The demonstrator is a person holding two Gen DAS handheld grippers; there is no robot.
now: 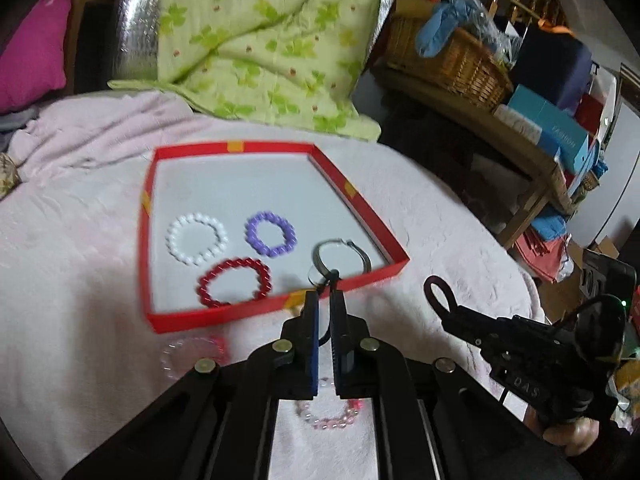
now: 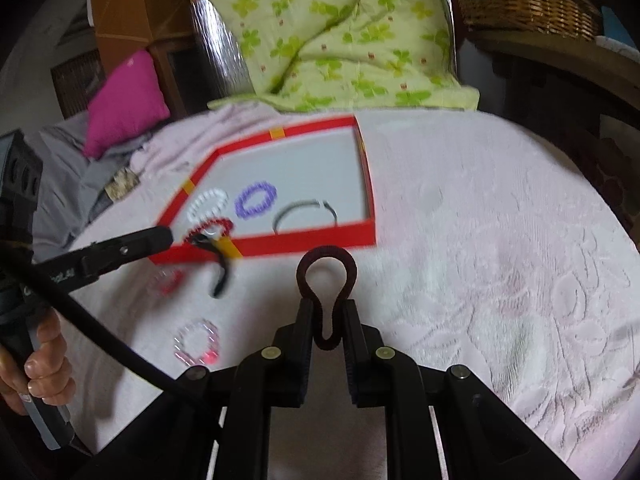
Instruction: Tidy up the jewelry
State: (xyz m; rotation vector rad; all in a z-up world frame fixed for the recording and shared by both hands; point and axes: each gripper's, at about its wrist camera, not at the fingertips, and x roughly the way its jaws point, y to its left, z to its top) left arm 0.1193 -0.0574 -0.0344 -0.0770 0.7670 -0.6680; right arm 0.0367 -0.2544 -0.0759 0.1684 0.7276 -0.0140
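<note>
1. Done: red tray [image 1: 360, 216] mid-frame on the bed holds white [image 1: 197, 239], purple [image 1: 270, 233], red [image 1: 233, 281] bead bracelets and a metal bangle [image 1: 343, 255].
2. Left: two pink bracelets [image 2: 197, 342] still lie on the blanket, lower left.
3. Left gripper [image 1: 325, 292] is clamped on a thin dark band [image 2: 220, 272]; right gripper [image 2: 328, 312] pinches a fuzzy dark-red hair tie [image 2: 327, 268].

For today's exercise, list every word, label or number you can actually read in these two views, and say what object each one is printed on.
"FASHION": on the teal box on the shelf at right, left wrist view.
"DAS": on the black body of the right tongs, same view.
Pale lettering on the left tongs body, right wrist view: too blurred to read.
</note>
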